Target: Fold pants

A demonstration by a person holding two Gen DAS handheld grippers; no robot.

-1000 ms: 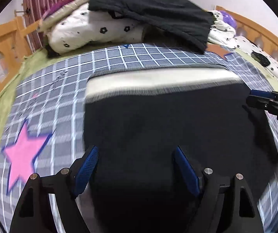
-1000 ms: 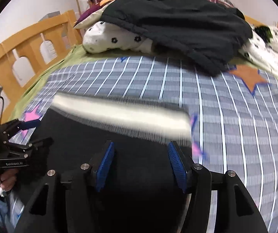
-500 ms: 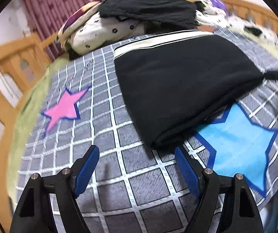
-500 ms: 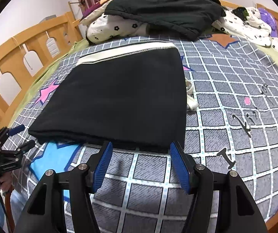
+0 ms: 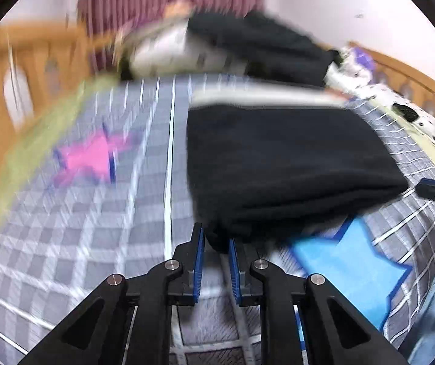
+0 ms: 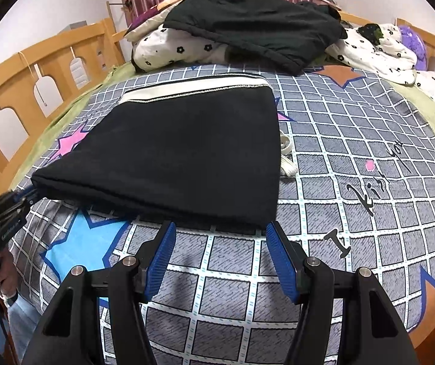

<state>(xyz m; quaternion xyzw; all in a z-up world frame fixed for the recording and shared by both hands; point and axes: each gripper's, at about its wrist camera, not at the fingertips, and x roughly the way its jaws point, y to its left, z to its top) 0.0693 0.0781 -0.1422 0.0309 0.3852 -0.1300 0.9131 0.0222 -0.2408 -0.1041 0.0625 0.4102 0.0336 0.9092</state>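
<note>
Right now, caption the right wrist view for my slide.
Open right gripper hovers before the folded black pants on the checked bedspread.

The right hand-held gripper (image 6: pixel 219 234) is hovering with its jaws spread wide just short of the folded black pants (image 6: pixel 181 152), which are lying flat on the checked bed (image 6: pixel 354 182). The left hand-held gripper (image 6: pixel 27 196) is touching their far corner.

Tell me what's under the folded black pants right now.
The pants lie on the checked bedspread, partly covering a pink star and a blue star. White cord pokes out. Anything else underneath is hidden.
</note>
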